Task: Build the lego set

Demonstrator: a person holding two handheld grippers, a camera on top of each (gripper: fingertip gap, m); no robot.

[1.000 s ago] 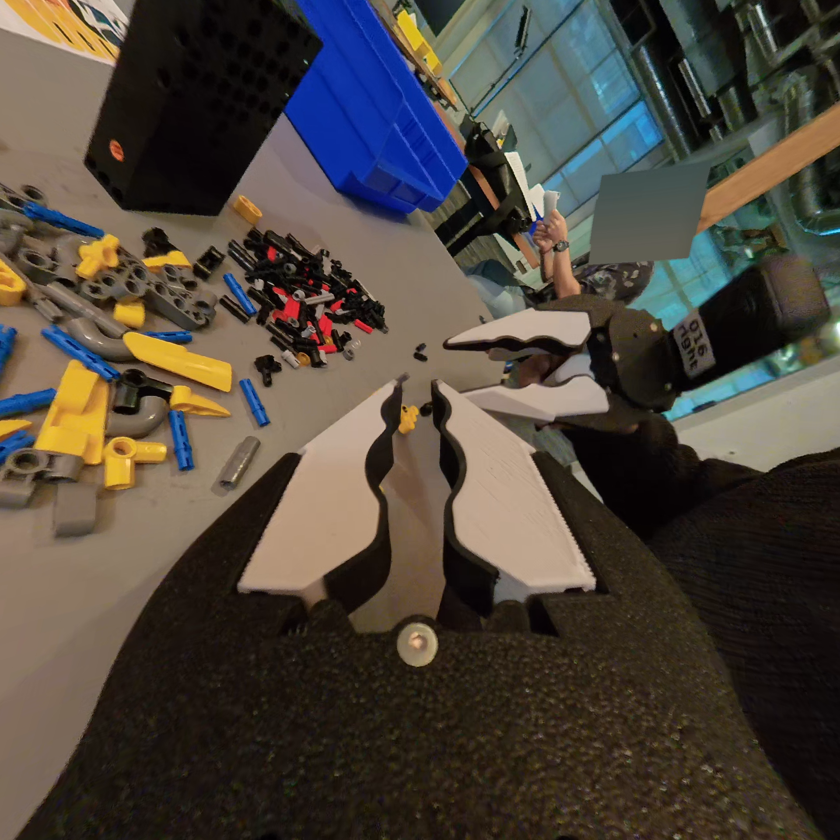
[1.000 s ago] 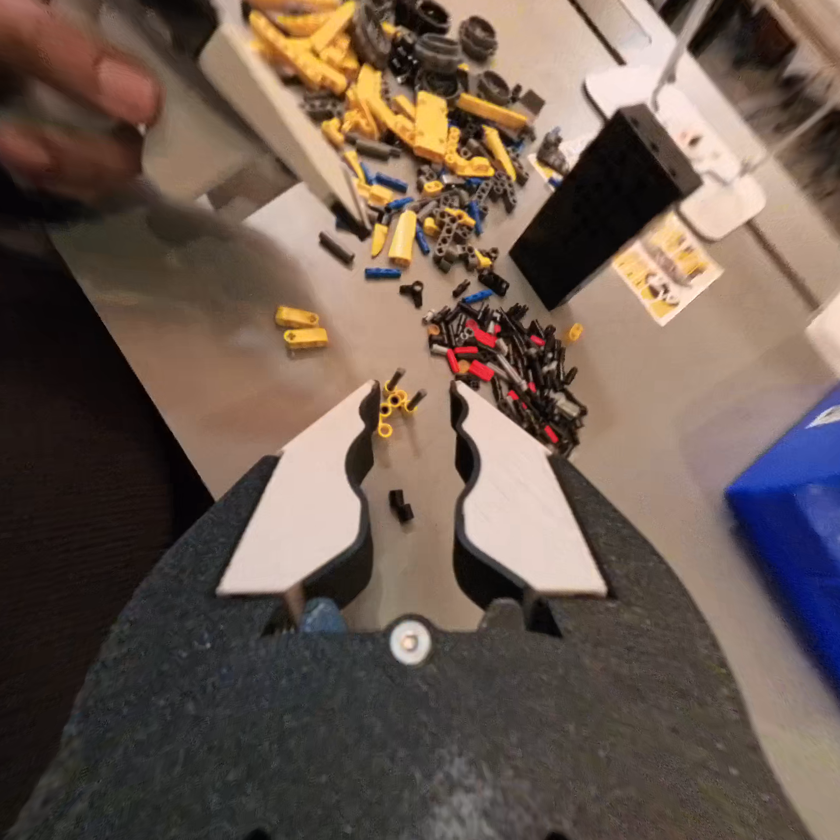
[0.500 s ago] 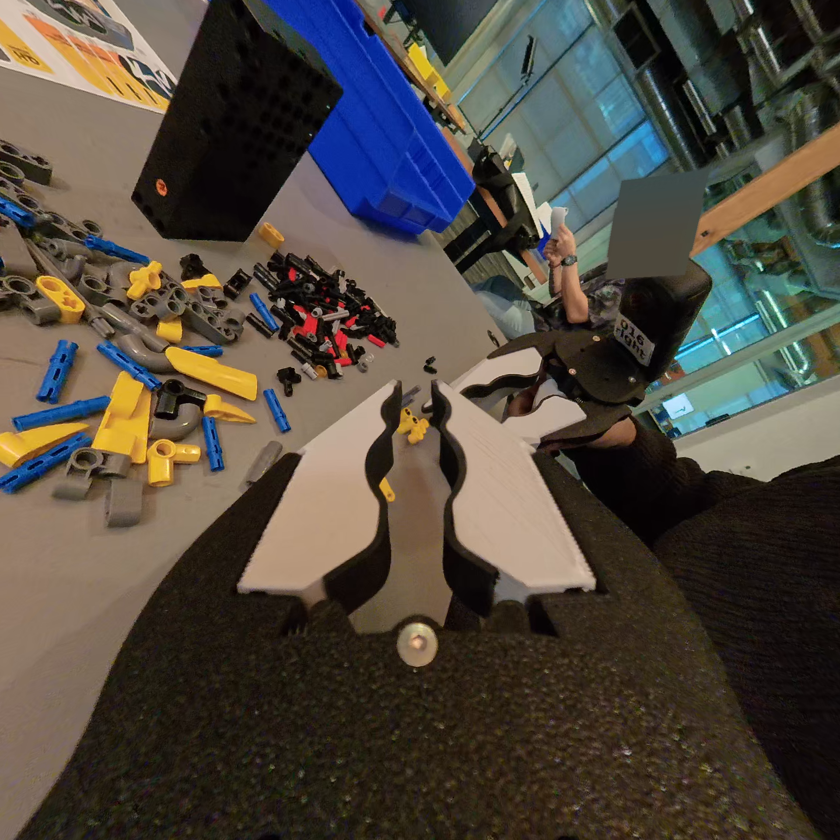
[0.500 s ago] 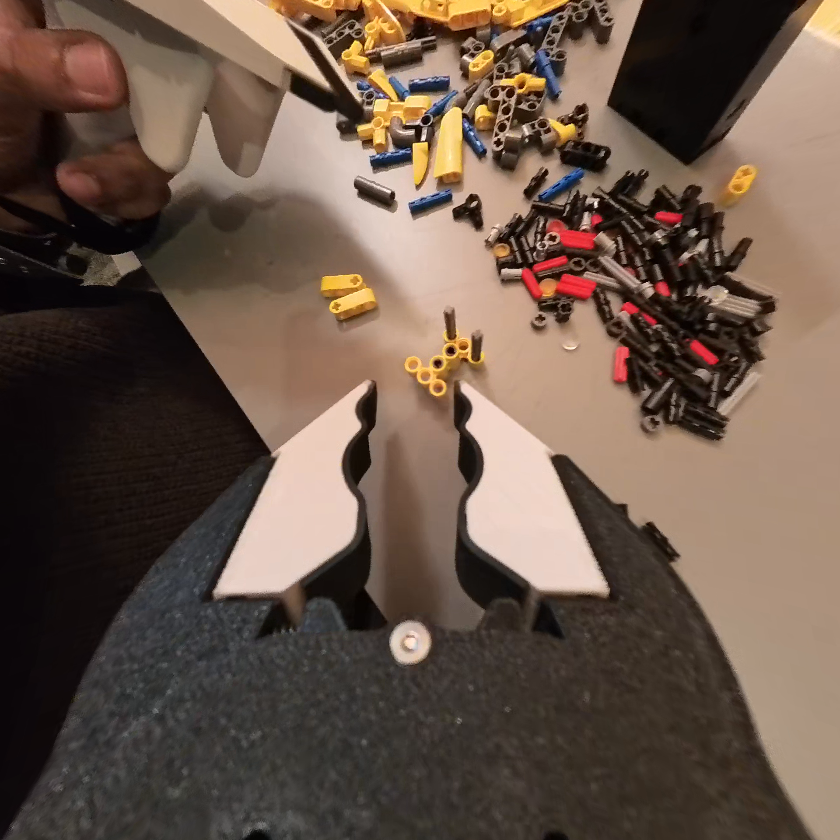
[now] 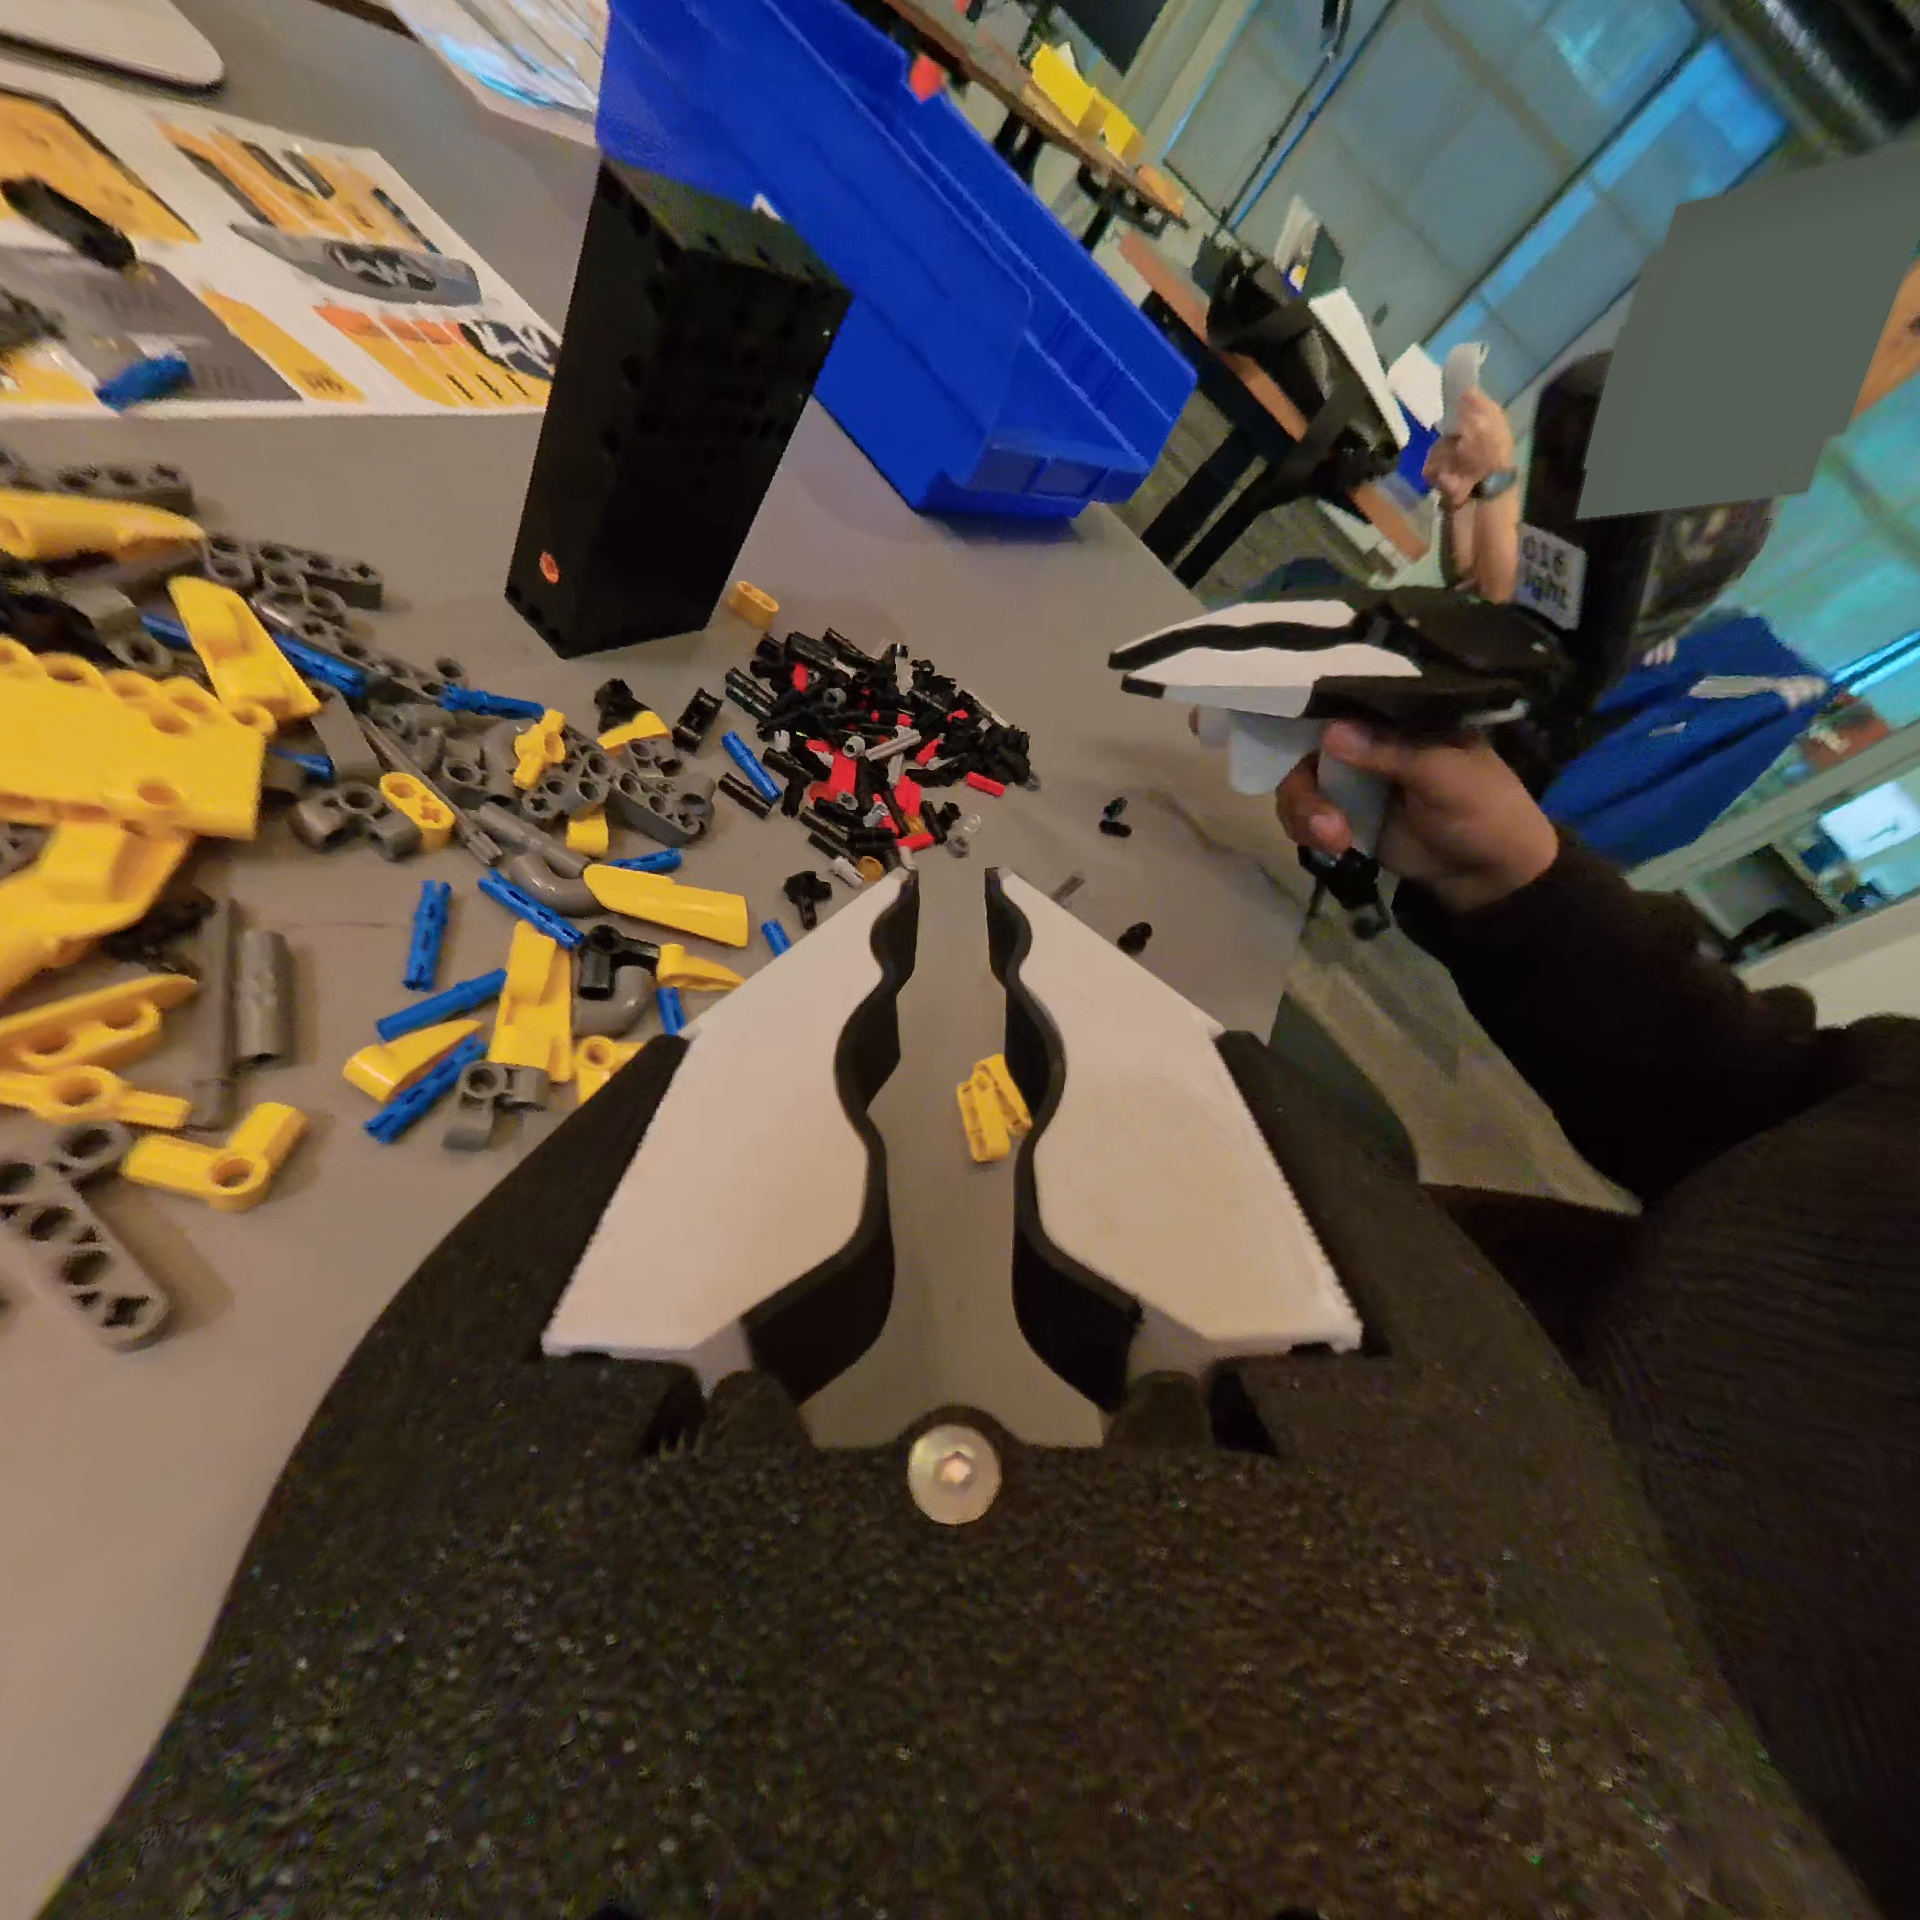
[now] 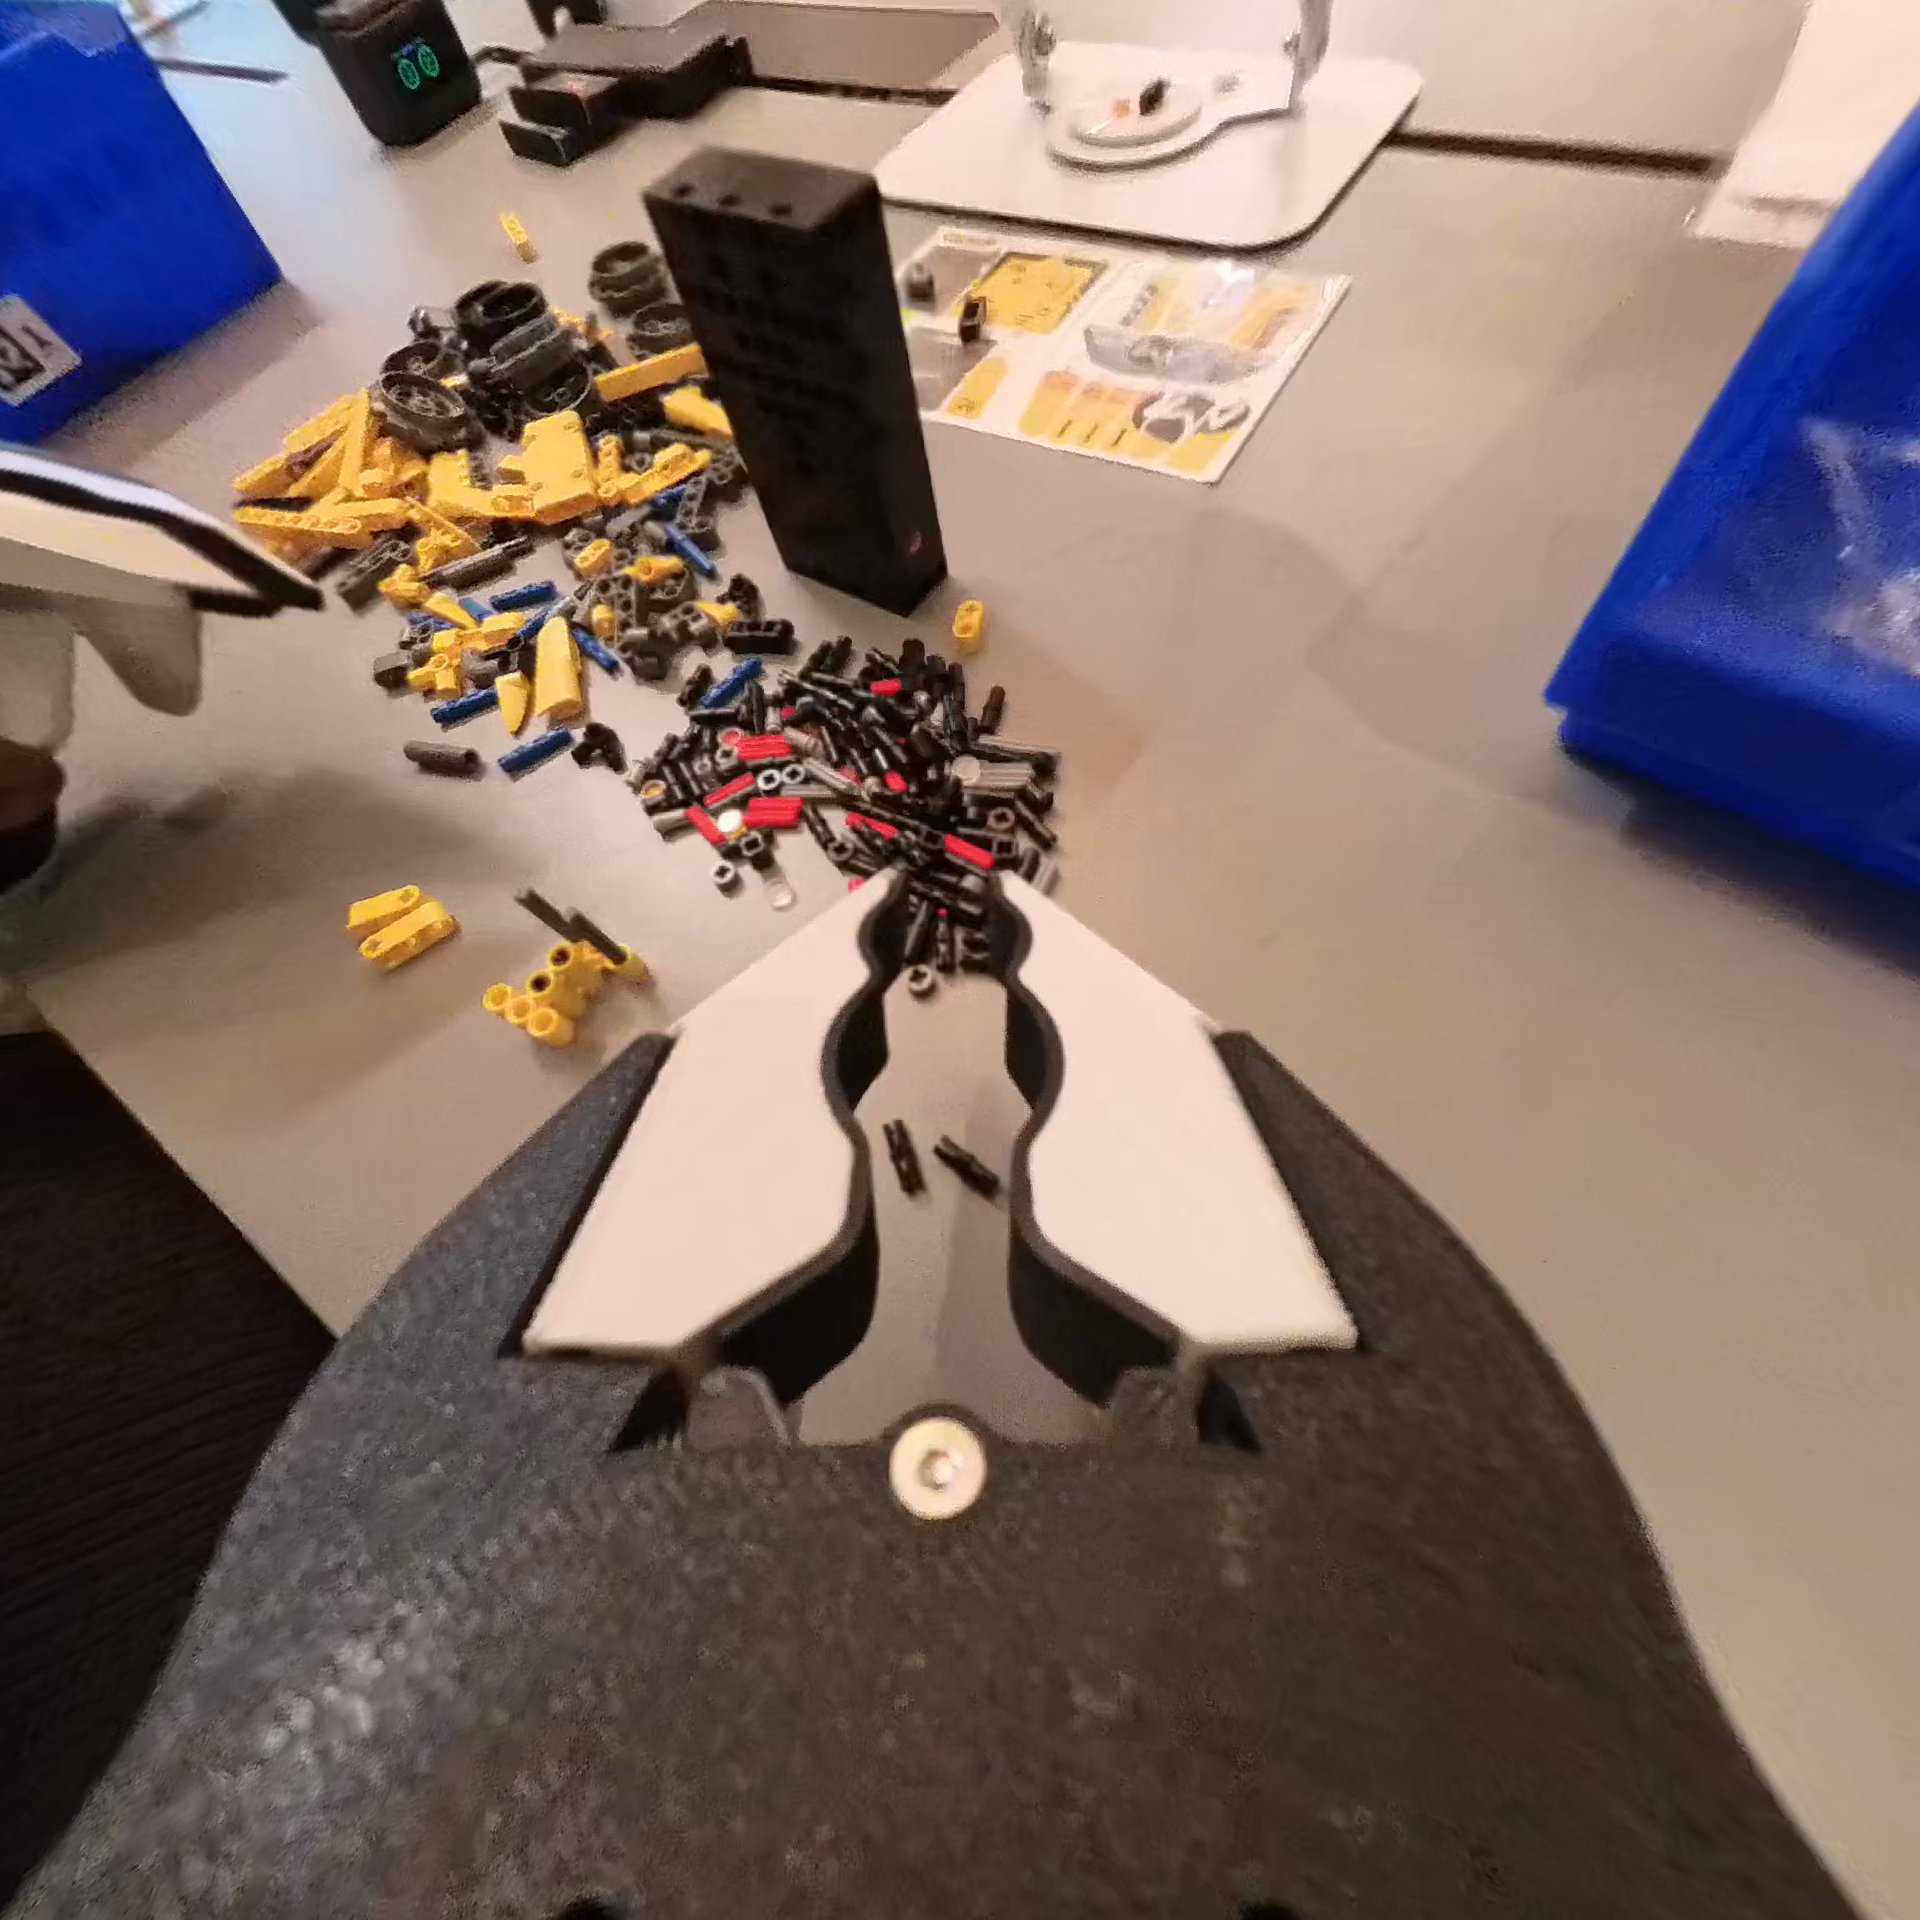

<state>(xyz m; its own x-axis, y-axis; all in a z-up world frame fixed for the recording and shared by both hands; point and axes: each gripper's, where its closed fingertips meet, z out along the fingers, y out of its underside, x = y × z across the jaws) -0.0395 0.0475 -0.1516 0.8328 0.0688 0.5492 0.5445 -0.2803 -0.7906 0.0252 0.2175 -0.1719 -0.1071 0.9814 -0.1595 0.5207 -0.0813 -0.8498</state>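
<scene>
My left gripper (image 5: 951,883) is open a narrow gap and holds nothing. It hovers over the grey table (image 5: 935,582), above two small yellow pieces (image 5: 992,1107). My right gripper (image 6: 945,883) is open and empty, its tips over the near edge of a pile of black and red pins (image 6: 873,790). Two loose black pins (image 6: 930,1158) lie on the table between its fingers. A small yellow assembly with black pins (image 6: 561,982) lies to its left, beside the two yellow pieces (image 6: 400,925). The right gripper (image 5: 1132,670) also shows in the left wrist view, held by a hand (image 5: 1423,800).
A heap of yellow, grey and blue parts (image 5: 156,748) lies left of the pins. A tall black block (image 6: 800,384) stands behind them. Blue bins (image 6: 1766,571) (image 6: 94,229) flank the table. An instruction sheet (image 6: 1122,364) and a white stand base (image 6: 1143,135) lie at the back. The left gripper's tips are roughly 20 centimeters from the right gripper's. From either gripper's tips it is about 15 centimeters to the tall black block (image 6: 800,384). Look for it in the left wrist view (image 5: 763,434) too.
My right gripper has swung right, from over the yellow assembly to over the pin pile. My left gripper has drawn back, so the two yellow pieces now lie under its fingers.
</scene>
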